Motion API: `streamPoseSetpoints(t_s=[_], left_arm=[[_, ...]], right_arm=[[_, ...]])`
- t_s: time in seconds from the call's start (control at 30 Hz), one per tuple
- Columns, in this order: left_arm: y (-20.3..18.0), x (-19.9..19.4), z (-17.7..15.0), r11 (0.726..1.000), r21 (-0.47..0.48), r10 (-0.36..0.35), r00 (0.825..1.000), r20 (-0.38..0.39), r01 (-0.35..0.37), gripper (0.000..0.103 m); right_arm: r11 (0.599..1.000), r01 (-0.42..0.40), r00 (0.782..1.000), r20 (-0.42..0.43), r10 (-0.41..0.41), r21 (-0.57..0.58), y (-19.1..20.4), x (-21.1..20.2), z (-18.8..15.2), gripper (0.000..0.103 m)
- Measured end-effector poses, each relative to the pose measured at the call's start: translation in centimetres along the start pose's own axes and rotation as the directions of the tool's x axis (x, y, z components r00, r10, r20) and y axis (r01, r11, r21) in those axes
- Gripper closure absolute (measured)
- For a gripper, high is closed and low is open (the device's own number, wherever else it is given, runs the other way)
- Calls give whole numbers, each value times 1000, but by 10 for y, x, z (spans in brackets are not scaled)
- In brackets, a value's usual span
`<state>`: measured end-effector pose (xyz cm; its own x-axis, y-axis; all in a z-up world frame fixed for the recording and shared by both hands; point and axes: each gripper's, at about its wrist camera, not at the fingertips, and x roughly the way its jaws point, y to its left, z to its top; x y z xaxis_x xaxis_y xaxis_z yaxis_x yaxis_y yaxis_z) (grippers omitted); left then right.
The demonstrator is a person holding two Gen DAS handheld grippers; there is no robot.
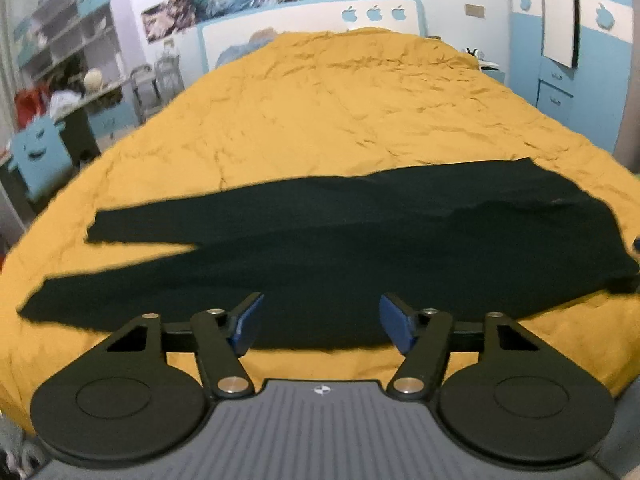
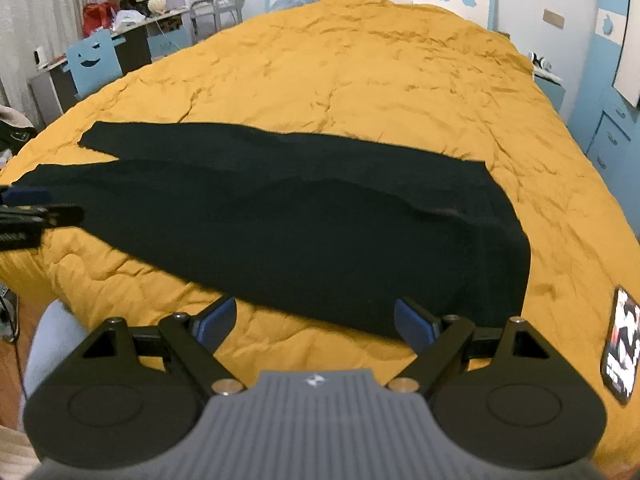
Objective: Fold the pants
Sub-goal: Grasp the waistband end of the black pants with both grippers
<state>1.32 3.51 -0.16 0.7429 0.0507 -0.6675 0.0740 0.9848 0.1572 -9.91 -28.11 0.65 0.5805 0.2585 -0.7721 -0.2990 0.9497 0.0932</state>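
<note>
Setting: a bedroom; a wide bed under a rumpled mustard-yellow quilt (image 1: 340,112) fills both wrist views.
Pants: dark pants (image 1: 320,240) lie flat across the quilt near its front edge, stretched sideways. In the left wrist view the two leg ends point to 9 o'clock and split apart there, and the wider waist end sits at 3 o'clock.
Pants, right wrist view: the same pants (image 2: 280,216) run from 10 o'clock down to 4 o'clock, with the waist end nearest the camera.
Left gripper: the left gripper (image 1: 320,322) hangs low over the pants' near edge at 6 o'clock; its blue pads (image 1: 248,326) stand spread apart with dark cloth seen in the gap, and neither pad presses on it.
Right gripper: the right gripper (image 2: 316,322) sits at 6 o'clock with its jaws spread wide. One blue pad is over bare quilt, the other over the corner of the waist end; nothing is pinched.
Other gripper seen: a black and blue part of the left gripper pokes in at 9 o'clock of the right wrist view, beside the leg end.
Phone: a phone (image 2: 620,344) with a lit screen lies on the quilt at 4 o'clock, apart from the pants.
Background: a blue and white headboard (image 1: 312,24) with apple cut-outs at 12 o'clock; shelves (image 1: 68,28) and a blue chair (image 1: 36,152) at 10 o'clock.
</note>
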Motion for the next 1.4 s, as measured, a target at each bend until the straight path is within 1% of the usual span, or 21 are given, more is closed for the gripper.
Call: streamPoseSetpoints(t_s=[0.03, 0.07, 0.1, 0.13, 0.17, 0.23, 0.33, 0.4, 0.5, 0.6, 0.67, 0.73, 0.87, 0.9, 0.93, 0.97, 1.0, 1.07, 1.1, 1.2, 1.4], left_arm=[[9, 4, 0, 1000, 22, -7, 1000, 9, 7, 37], [18, 8, -1, 999, 37, -7, 1000, 10, 7, 45], [27, 12, -3, 998, 55, -2, 1000, 13, 1, 48], [38, 16, -5, 997, 76, 11, 1000, 19, -13, 48], [47, 19, -8, 995, 99, 29, 999, 19, -31, 50], [65, 27, -14, 982, 174, 72, 997, 10, -73, 51], [93, 40, -26, 959, 259, 125, 992, -18, -116, 51], [111, 52, -34, 944, 298, 161, 986, -43, -141, 51], [137, 72, -45, 914, 349, 249, 965, -84, -206, 51], [155, 90, -52, 871, 421, 324, 940, -105, -253, 51], [160, 99, -59, 825, 494, 365, 926, -96, -274, 51], [158, 111, -64, 766, 568, 408, 911, -67, -301, 51], [146, 140, -82, 611, 704, 491, 871, 20, -361, 51], [138, 146, -84, 578, 730, 497, 867, 39, -364, 56], [136, 151, -90, 558, 743, 502, 863, 52, -369, 60], [136, 154, -94, 552, 748, 504, 862, 53, -369, 69], [134, 157, -95, 560, 743, 504, 863, 47, -367, 78], [137, 158, -92, 610, 700, 499, 866, 25, -372, 90], [139, 157, -88, 649, 662, 496, 868, 7, -375, 92], [153, 146, -77, 733, 552, 497, 867, -36, -397, 95], [161, 130, -57, 812, 370, 512, 856, -77, -452, 101]], right_arm=[[1000, 0, 1000, 5, 0, -14, -5, 5, 0, 21], [997, 32, 999, 19, -31, -65, -9, 8, 1, 21], [994, 41, 999, 23, -39, -98, -13, 13, 1, 22], [988, 58, 998, 20, -56, -144, -17, 19, 1, 27], [981, 76, 997, 6, -76, -181, -22, 24, 0, 37], [976, 65, 997, -33, -74, -209, -33, 35, -2, 49], [971, 62, 993, -87, -84, -229, -49, 47, -6, 56], [962, 82, 988, -106, -113, -260, -55, 53, -7, 57], [941, 94, 984, -116, -139, -325, -58, 56, -4, 57], [933, 66, 985, -128, -119, -354, -56, 61, -8, 56], [926, 65, 984, -131, -122, -373, -54, 64, -10, 56], [918, 76, 982, -133, -138, -389, -54, 65, -10, 56], [915, 100, 975, -145, -169, -392, -60, 68, -10, 55], [914, 105, 974, -146, -175, -393, -61, 68, -10, 55], [911, 110, 973, -143, -179, -398, -63, 67, -11, 55], [907, 112, 973, -141, -183, -406, -63, 66, -12, 55], [901, 114, 972, -140, -189, -419, -64, 64, -13, 55], [886, 117, 972, -132, -196, -449, -64, 61, -17, 55], [879, 115, 972, -132, -197, -462, -64, 60, -19, 55], [858, 112, 968, -139, -208, -502, -64, 58, -24, 55], [817, 136, 964, -116, -240, -560, -66, 65, -32, 55]])
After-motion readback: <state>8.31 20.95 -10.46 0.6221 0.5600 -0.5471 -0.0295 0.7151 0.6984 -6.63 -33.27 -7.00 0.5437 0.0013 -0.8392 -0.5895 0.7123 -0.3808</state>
